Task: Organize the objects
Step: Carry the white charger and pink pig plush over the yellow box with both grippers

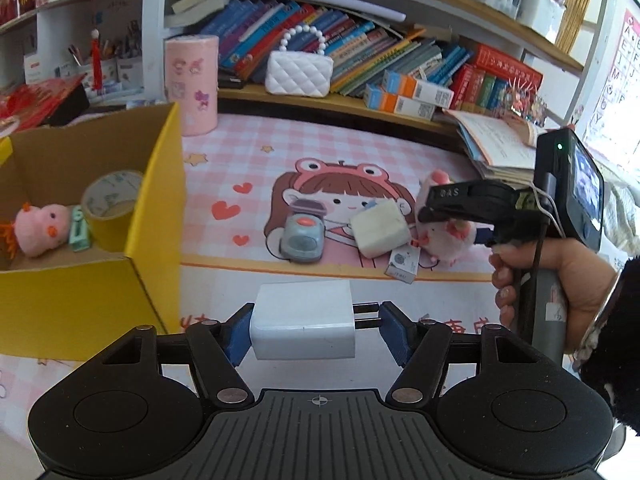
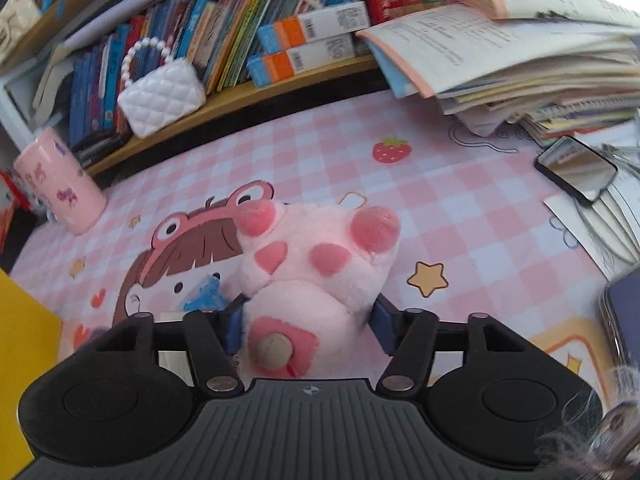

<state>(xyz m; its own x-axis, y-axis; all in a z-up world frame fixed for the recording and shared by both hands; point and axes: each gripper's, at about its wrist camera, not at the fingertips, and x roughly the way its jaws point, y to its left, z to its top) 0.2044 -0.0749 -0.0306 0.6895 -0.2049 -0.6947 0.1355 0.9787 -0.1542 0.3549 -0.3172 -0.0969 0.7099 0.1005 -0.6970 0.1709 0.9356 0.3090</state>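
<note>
My left gripper [image 1: 316,326] is shut on a white plug charger [image 1: 304,324], its prongs against the right pad, held above the desk just right of the yellow cardboard box [image 1: 152,216]. The box holds a pink plush [image 1: 40,230], a tape roll [image 1: 110,200] and a small green item. My right gripper [image 2: 308,326] is shut on a pink plush toy [image 2: 312,268]; it also shows in the left wrist view [image 1: 448,236]. A grey stamp-like gadget [image 1: 302,232], a cream block [image 1: 382,228] and a small card [image 1: 402,266] lie on the pink desk mat [image 1: 248,152].
A pink cylinder [image 1: 192,84] stands behind the box. A white quilted purse [image 1: 298,74] and books fill the shelf [image 1: 320,104] at the back. A stack of open books [image 2: 520,64], a phone [image 2: 576,170] and a tablet edge [image 2: 624,312] sit at the right.
</note>
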